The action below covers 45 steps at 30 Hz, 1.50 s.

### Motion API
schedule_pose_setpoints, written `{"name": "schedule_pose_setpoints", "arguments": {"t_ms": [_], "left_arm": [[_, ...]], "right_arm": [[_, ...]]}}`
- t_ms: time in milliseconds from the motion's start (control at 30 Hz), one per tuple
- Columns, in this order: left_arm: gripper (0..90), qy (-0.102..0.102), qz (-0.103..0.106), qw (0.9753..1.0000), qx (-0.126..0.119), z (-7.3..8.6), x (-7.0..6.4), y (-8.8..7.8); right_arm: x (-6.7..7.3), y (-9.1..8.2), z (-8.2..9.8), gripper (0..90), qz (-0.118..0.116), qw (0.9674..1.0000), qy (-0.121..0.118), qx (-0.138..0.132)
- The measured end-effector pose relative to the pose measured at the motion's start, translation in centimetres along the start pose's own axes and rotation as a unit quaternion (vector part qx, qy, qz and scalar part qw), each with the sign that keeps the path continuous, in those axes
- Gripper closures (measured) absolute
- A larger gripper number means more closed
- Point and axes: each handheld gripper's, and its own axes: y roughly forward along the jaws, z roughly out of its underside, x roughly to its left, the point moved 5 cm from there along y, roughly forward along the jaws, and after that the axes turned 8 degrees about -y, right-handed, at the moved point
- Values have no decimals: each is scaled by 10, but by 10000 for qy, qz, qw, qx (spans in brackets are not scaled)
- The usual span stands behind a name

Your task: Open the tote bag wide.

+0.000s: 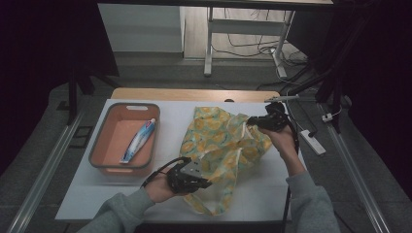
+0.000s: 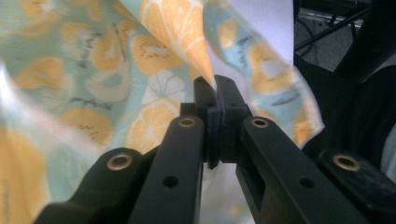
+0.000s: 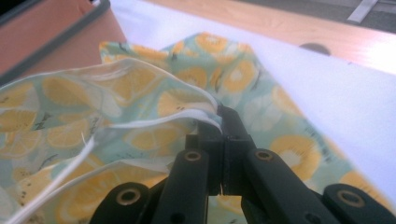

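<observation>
Both grippers pinch the citrus-print fabric bag: left gripper on a fold, right gripper on its white-corded rim; the bag's inside stays hidden.

Fabric bag: pale green, printed with orange citrus slices. It lies crumpled on the white table, mouth edges lifted.

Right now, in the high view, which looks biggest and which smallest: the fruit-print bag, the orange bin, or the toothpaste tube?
1. Bag: largest, though it is crumpled and held up by both tongs, so its spread may mislead.
2. Bin: close behind the bag.
3. Tube: clearly smallest, lying inside the bin.
</observation>
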Motion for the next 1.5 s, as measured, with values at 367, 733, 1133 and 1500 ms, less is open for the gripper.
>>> {"name": "schedule_pose_setpoints", "arguments": {"t_ms": [367, 733, 1133, 1500], "left_arm": [[863, 46, 2, 9995, 301, 15, 3, 7], [403, -803, -1055, 9897, -549, -14, 38, -25], [841, -1511, -1502, 9770, 2, -35, 97, 16], [890, -2075, -1710, 9610, -650, -56, 136, -18]], "right_arm": [[-1, 53, 30, 885, 156, 9963, -21, 848], [13, 48, 25, 879, -11, 9977, -324, 591], [13, 35, 32, 875, -112, 9984, -357, 416], [6, 3, 40, 857, -174, 9989, -388, 211]]}}
